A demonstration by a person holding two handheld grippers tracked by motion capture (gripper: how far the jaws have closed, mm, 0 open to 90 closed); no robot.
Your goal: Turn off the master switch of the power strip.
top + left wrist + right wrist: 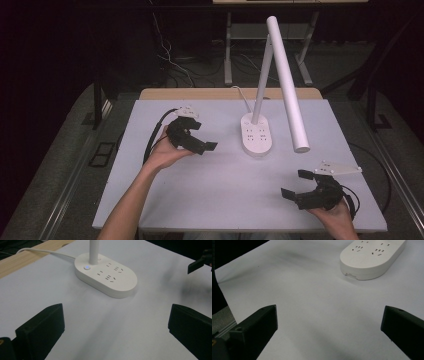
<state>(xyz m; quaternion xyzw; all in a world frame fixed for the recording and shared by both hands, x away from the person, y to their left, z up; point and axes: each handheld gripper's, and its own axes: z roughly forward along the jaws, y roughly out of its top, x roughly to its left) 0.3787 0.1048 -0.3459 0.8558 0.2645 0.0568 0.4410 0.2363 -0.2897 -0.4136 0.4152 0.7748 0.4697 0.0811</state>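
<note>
A white desk lamp stands at the table's middle back. Its oval base (257,134) carries several sockets, and its long tube head (290,85) slopes down to the right. My left gripper (204,136) is held just left of the base, open and empty. In the left gripper view the base (110,277) with its lit button (87,267) lies ahead of the wide-apart jaws of my left gripper (116,325). My right gripper (295,183) hovers near the front right, open and empty. The right gripper view has the base (372,257) far ahead of my right gripper (329,325).
The white table top (225,190) is bare around the lamp. The lamp's white cable (45,252) runs back over a wooden strip (200,93). The table's left edge (223,290) drops to dark floor. Cables and desk legs (228,50) stand behind.
</note>
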